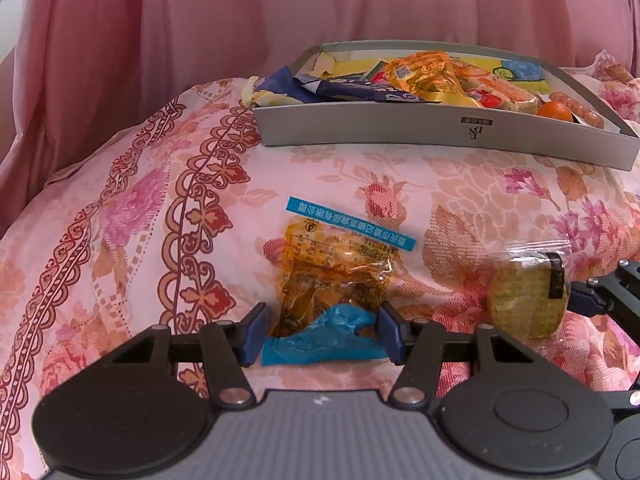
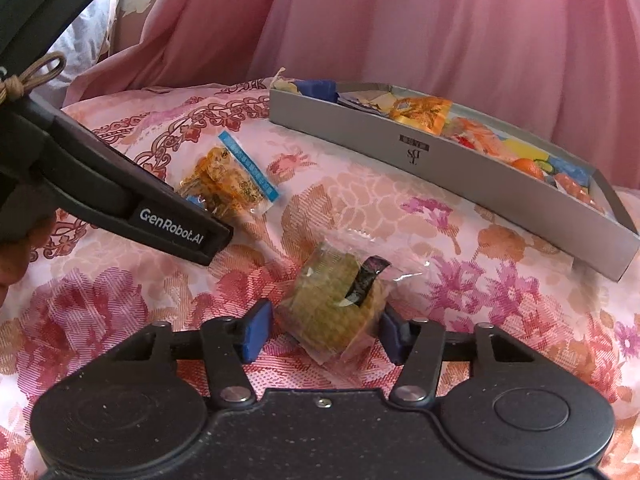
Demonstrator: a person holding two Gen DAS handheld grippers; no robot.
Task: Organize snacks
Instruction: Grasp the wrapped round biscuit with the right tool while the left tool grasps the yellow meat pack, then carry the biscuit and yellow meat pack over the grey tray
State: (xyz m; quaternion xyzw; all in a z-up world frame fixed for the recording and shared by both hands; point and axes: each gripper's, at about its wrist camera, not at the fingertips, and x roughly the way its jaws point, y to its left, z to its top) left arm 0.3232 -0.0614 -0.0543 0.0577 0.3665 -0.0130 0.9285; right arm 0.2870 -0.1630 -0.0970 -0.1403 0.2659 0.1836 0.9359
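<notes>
An orange snack packet [image 1: 334,264] with blue ends lies on the flowered bedspread. My left gripper [image 1: 322,332] is open, its blue fingers either side of the packet's crumpled near end. A round greenish-brown pastry [image 2: 332,312] in clear wrap lies between the fingers of my right gripper [image 2: 325,334], which is also open. The same pastry [image 1: 528,296] shows at the right of the left wrist view, and the orange packet [image 2: 228,188] at the left of the right wrist view. A grey shallow box [image 1: 400,124] holding several snacks sits at the back.
The left gripper's black housing [image 2: 168,228] crosses the left of the right wrist view, with a hand [image 2: 16,256] behind it. Pink curtain [image 1: 320,8] hangs behind the grey box [image 2: 460,172]. The bedspread [image 1: 100,240] slopes away to the left.
</notes>
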